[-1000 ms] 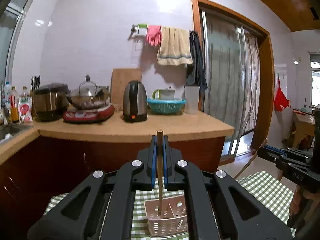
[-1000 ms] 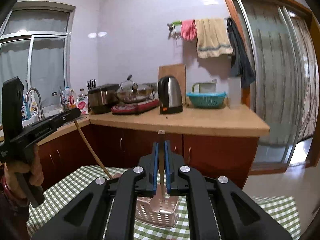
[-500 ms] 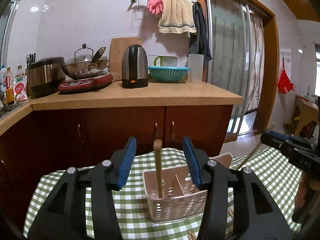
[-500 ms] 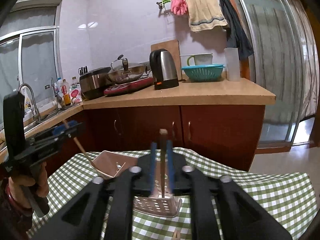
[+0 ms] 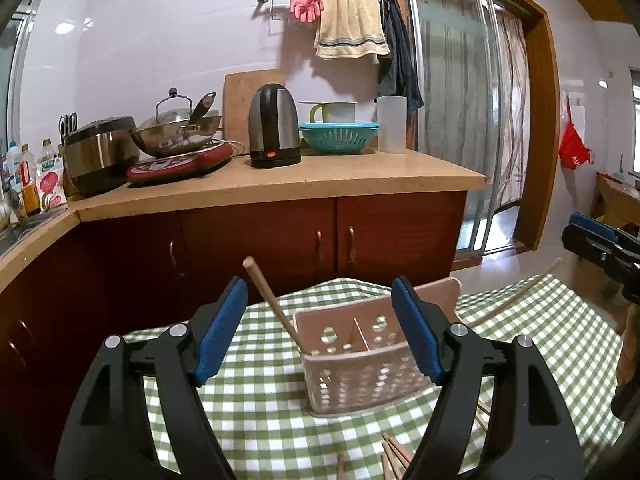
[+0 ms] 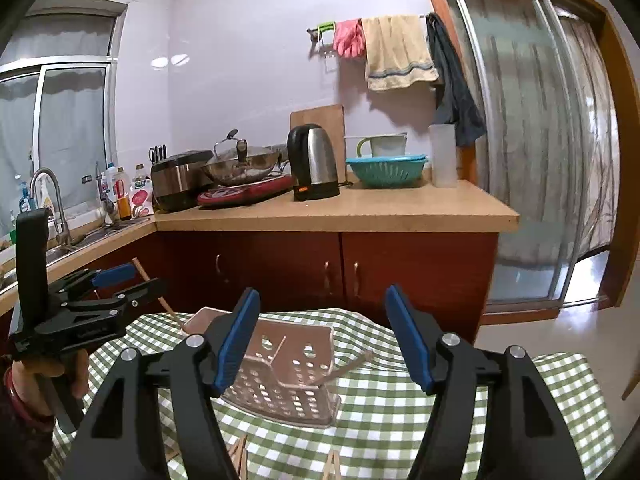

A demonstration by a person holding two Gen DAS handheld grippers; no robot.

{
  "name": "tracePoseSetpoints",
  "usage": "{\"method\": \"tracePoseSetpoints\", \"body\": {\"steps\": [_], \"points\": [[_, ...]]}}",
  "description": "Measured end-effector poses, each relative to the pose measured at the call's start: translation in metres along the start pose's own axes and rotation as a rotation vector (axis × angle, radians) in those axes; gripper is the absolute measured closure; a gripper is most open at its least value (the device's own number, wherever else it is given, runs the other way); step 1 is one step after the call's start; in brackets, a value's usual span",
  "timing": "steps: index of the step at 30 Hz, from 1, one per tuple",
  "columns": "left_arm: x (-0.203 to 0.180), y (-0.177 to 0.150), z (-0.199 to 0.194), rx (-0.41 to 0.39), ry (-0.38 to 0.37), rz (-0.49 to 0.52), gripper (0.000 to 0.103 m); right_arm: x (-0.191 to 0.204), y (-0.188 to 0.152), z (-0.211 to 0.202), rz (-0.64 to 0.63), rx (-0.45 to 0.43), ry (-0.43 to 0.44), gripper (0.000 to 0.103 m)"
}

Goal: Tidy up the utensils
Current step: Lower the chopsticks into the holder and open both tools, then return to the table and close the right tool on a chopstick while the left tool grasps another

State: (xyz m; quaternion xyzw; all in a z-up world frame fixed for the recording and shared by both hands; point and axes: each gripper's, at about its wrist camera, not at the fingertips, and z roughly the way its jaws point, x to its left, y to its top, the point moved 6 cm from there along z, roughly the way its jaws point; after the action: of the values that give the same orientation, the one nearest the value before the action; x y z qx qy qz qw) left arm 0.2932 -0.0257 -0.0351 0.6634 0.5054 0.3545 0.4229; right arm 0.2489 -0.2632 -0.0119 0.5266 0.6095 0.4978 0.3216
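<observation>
Green-checked tablecloth (image 5: 256, 408) fronts wooden counter (image 5: 280, 184) with kettle (image 5: 275, 125).

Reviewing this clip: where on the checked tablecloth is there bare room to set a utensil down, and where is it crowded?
Bare checked tablecloth lies left of the pink basket, and to its right toward the far edge. Crowded: loose chopsticks in front of the basket.

You're getting even, fairly bright indoor light. Ceiling lamps are glaring off the glossy wall (image 5: 168, 40), and daylight is coming through the window (image 6: 60, 120). The towel (image 5: 350, 24) is casting a soft shadow. Fisheye is bending and darkening your edges.
</observation>
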Motion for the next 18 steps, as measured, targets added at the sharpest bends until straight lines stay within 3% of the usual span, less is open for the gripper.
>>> {"method": "tracePoseSetpoints", "body": {"steps": [8, 18], "points": [[0.001, -0.04, -0.04, 0.022, 0.016, -0.057, 0.03, -0.002, -0.063, -0.042, 0.0, 0.058, -0.055, 0.039], [-0.005, -0.12, -0.09, 0.047, 0.09, -0.099, 0.03, 0.003, -0.168, -0.066, -0.009, 0.196, -0.062, 0.057]]}}
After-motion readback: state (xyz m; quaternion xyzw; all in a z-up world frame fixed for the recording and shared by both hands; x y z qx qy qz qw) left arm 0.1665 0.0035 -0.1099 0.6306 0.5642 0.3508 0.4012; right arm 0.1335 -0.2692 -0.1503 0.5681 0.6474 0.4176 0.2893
